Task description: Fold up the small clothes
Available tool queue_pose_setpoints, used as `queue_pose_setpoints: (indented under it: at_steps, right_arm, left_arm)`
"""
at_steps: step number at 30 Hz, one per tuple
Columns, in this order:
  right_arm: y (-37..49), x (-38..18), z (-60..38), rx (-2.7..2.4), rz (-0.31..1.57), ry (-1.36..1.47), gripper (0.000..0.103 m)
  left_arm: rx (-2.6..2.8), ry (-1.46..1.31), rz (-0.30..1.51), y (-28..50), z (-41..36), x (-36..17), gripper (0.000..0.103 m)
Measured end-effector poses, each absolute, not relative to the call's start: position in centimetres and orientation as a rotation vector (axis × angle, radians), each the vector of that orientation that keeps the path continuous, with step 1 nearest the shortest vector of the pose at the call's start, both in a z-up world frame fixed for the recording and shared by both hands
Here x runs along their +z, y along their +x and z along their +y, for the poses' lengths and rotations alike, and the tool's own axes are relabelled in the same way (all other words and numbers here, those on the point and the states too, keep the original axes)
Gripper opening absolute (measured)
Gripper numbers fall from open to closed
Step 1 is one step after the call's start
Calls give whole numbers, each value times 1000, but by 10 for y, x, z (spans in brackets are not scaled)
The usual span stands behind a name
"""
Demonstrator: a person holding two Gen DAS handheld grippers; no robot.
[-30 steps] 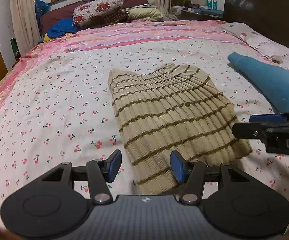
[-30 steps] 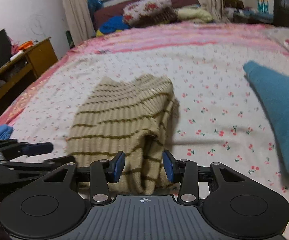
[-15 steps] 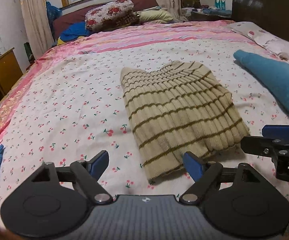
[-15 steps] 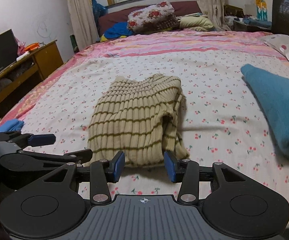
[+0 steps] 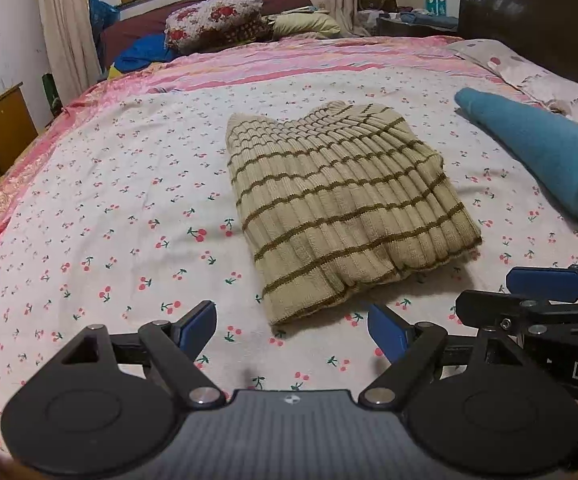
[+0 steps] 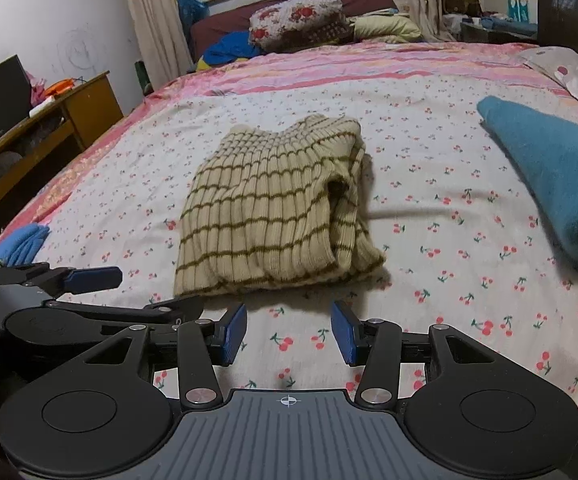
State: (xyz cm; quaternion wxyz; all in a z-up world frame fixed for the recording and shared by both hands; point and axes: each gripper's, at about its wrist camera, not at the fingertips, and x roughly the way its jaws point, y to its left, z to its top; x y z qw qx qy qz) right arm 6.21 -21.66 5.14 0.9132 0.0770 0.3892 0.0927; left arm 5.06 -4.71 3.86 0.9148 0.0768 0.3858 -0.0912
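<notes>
A beige knit sweater with brown stripes point(image 5: 341, 208) point(image 6: 273, 208) lies folded in a compact rectangle on the cherry-print bed sheet point(image 5: 129, 200). My left gripper point(image 5: 291, 322) hovers just short of the sweater's near edge, jaws wide open, only sheet between them. My right gripper point(image 6: 289, 330) is also open and holds nothing, a little short of the sweater's near right corner. Each gripper shows in the other's view: the right gripper point(image 5: 545, 284) at the right edge, the left gripper point(image 6: 89, 276) at the lower left.
A folded teal cloth point(image 5: 537, 156) point(image 6: 553, 168) lies to the right of the sweater. A light blue garment point(image 6: 21, 240) sits at the bed's left edge. Pillows point(image 5: 217, 20) and a dark headboard point(image 5: 529, 20) are at the far end; a wooden desk point(image 6: 49, 120) stands left.
Both grippers have drawn back from the sweater's near edge, which had lain between their fingers. The left jaws spread much wider, the right ones a little. The sweater stays folded.
</notes>
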Motion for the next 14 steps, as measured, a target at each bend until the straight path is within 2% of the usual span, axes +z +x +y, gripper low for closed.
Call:
queue_pose_setpoints:
  at_steps: [14]
  right_arm:
    - [61, 48, -215, 183, 814, 167, 46]
  left_arm:
    - [-184, 135, 805, 50, -45, 38, 88]
